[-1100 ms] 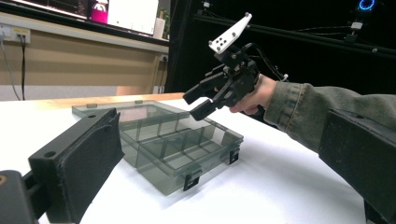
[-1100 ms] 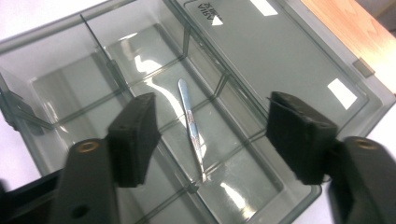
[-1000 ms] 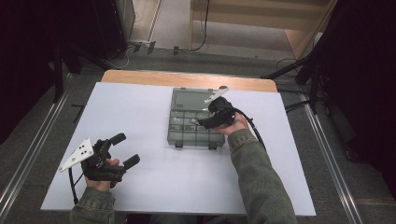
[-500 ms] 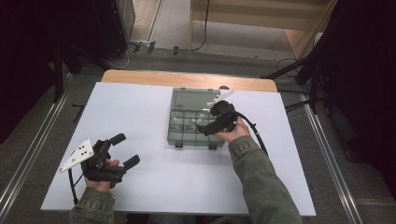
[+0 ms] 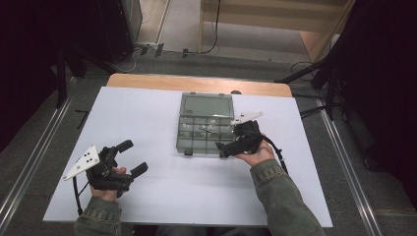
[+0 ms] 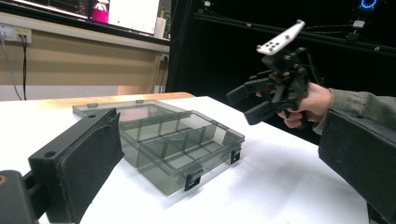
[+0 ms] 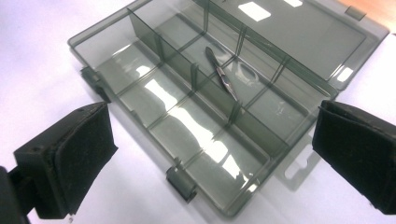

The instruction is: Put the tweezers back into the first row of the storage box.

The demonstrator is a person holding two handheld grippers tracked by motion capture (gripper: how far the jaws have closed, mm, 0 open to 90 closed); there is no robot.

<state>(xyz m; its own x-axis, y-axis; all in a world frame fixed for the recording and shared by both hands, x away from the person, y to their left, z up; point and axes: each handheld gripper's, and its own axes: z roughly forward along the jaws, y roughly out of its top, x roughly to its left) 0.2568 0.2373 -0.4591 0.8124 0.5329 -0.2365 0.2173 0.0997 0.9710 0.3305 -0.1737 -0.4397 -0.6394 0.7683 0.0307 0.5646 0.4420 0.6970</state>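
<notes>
A smoky transparent organizer box (image 5: pixel 204 132) lies open mid-table, its lid (image 5: pixel 206 105) flat behind it. Thin metal tweezers (image 7: pixel 222 74) rest across the dividers in the middle compartments (image 5: pixel 205 129). My right gripper (image 5: pixel 227 145) hovers at the box's near right corner, pointing left over it. Its jaws have just been opening and now stand wide apart with nothing between them (image 7: pixel 215 112). My left gripper (image 5: pixel 132 157) rests near the table's front left, open and empty, facing the box (image 6: pixel 173 144) and the right gripper (image 6: pixel 252 100).
White table top (image 5: pixel 147 113) with a wooden strip (image 5: pixel 196 83) along the far edge. Metal rails (image 5: pixel 344 162) run along both sides of the table. Cables lie on the floor behind.
The right gripper has drawn back from above the box toward its near right corner, and its jaws stand wider. The left gripper has kept still.
</notes>
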